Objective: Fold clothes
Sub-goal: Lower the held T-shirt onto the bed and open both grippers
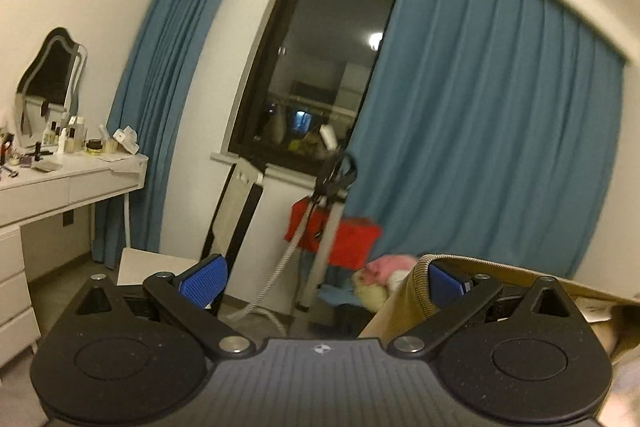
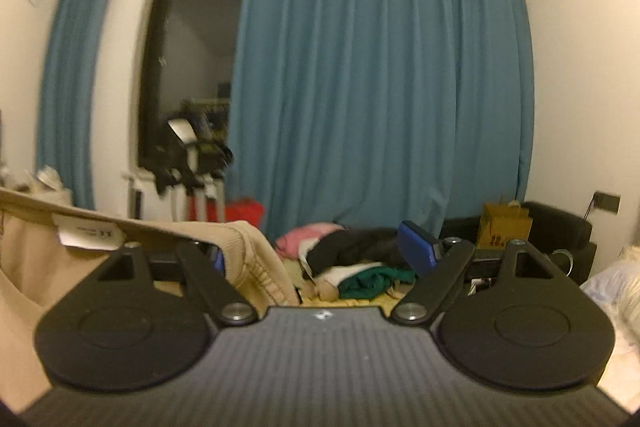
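Both grippers were raised to room level, facing the blue curtain (image 2: 380, 67) rather than any work surface. The left gripper (image 1: 324, 281) stood wide open; a ribbed hem of the tan garment (image 1: 404, 307) hung draped over its right finger only, nothing pinched between the pads. The right gripper (image 2: 320, 255) was likewise spread wide — the same beige cloth, care label (image 2: 86, 233) showing, lay over its left finger. In my judgement the garment was hooked and stretched between the inner fingers to hang open for inspection or folding. A heap of other clothes (image 2: 352, 263) lay beyond on the bed.
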A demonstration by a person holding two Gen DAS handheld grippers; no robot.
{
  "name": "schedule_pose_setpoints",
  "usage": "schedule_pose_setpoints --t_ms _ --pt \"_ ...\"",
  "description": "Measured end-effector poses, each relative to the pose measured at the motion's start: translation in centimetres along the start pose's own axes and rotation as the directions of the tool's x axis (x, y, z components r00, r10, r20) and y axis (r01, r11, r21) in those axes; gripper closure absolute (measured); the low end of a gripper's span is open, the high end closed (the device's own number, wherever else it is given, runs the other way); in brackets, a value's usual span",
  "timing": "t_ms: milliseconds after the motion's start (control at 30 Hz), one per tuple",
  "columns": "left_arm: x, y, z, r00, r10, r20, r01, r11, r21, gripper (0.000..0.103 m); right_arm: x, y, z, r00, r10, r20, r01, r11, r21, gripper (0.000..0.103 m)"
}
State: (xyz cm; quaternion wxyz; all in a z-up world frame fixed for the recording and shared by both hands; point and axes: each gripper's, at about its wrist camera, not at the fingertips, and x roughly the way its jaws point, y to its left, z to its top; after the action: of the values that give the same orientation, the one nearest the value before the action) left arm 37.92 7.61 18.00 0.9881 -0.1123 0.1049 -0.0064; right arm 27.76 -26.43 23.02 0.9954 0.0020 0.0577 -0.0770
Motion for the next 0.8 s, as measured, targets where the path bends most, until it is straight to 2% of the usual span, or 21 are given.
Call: schedule_pose_setpoints --t_ms 100,200,267,333,400,433,500,600,633,667,700,800 --pt "9.5 -0.5 -5.3 0.997 0.020 -0.070 -0.017 0.999 0.043 0.000 8.2 0.2 -5.0 0.999 -0.018 -0.048 0.019 1.000 0.017 0.021" --pt "18.3 -0.5 -11.5 0.985 0.049 -0.167 -0.033 0.995 0.097 0.000 15.9 0.6 -10.3 0.993 -0.030 -0.110 0.034 0.999 0.031 0.021" --pt "23.1 -0.2 -15.8 0.966 0.052 -0.252 -0.023 0.993 0.117 0.001 20.3 1.2 -14.5 0.985 -0.030 -0.171 0.037 0.999 0.039 0.021" --pt "26.8 0.4 -19.1 0.939 0.047 -0.341 -0.005 0.992 0.124 0.001 23.6 1.0 -18.5 0.962 -0.018 -0.271 0.036 0.997 0.061 0.021" --pt "30.0 1.3 -22.1 0.900 0.042 -0.434 0.018 0.991 0.134 0.002 26.6 0.6 -21.9 0.925 -0.002 -0.379 0.028 0.998 0.062 0.021" --pt "31.2 1.4 -23.0 0.877 0.045 -0.478 0.031 0.988 0.149 0.002 27.8 0.8 -23.1 0.897 0.017 -0.442 0.006 0.999 0.049 0.021" --pt "32.9 1.3 -24.2 0.827 0.048 -0.560 0.065 0.982 0.179 0.002 29.9 1.3 -25.2 0.820 0.051 -0.570 -0.047 0.999 0.022 0.022" --pt "34.2 0.8 -24.9 0.730 0.030 -0.682 0.148 0.968 0.202 0.001 31.2 2.7 -25.4 0.724 0.117 -0.680 -0.159 0.987 0.001 0.022" --pt "33.9 0.5 -24.7 0.717 0.029 -0.697 0.166 0.963 0.211 0.001 31.6 3.2 -25.4 0.688 0.136 -0.713 -0.197 0.980 -0.003 0.022" --pt "33.6 0.2 -24.4 0.712 0.027 -0.702 0.180 0.959 0.220 0.001 32.1 3.7 -25.4 0.649 0.153 -0.745 -0.235 0.972 -0.005 0.021" --pt "33.3 -0.1 -24.1 0.707 0.025 -0.706 0.195 0.954 0.229 0.000 31.8 4.4 -24.9 0.651 0.163 -0.742 -0.255 0.967 -0.011 0.021" --pt "31.0 -0.5 -22.9 0.745 0.003 -0.667 0.210 0.948 0.238 0.000 30.9 6.8 -23.3 0.663 0.190 -0.724 -0.309 0.951 -0.034 0.021"
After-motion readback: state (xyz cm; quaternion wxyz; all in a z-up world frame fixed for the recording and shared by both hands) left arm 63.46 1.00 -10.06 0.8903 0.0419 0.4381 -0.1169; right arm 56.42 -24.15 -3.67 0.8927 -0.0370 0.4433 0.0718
